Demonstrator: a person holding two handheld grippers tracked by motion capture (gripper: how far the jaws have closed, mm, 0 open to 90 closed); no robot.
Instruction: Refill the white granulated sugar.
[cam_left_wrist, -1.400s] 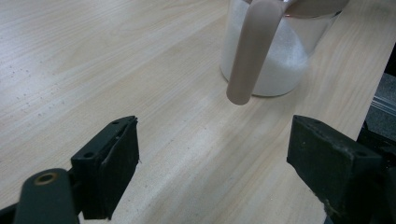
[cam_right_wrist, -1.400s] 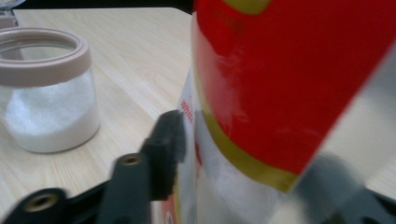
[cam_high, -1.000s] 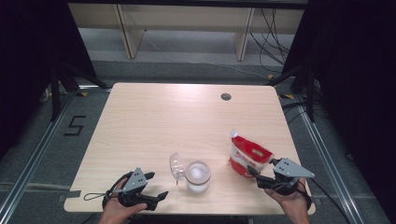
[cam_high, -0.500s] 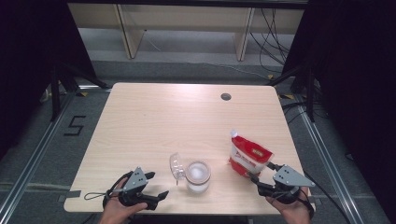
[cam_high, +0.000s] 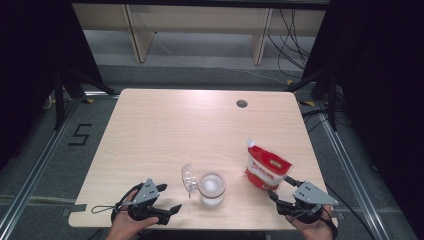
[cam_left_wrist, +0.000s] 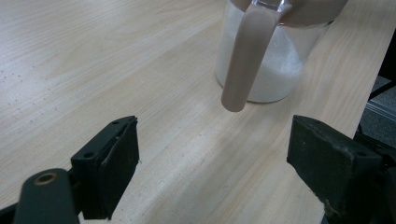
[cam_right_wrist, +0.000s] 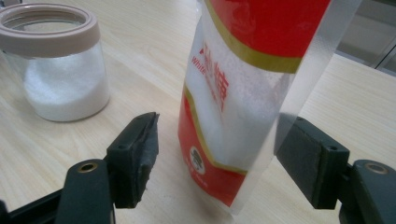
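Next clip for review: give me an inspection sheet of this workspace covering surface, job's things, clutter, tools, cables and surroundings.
Surface: light wooden table, with a round dark grommet hole near the far edge.
Job's things: clear glass jar with a beige rim, part full of white granules, its flip lid hanging open; red and clear plastic pouch of white sugar, standing upright.
Clutter: nothing seen.
Tools: left tool open, aimed at the jar, nothing between its jaws; right tool open, jaws have just been opening, either side of the pouch, pads apart from it.
Cables: black cables on the floor beyond the table.
Surroundings: pale shelf frame, black drapes, a floor mark reading 5.
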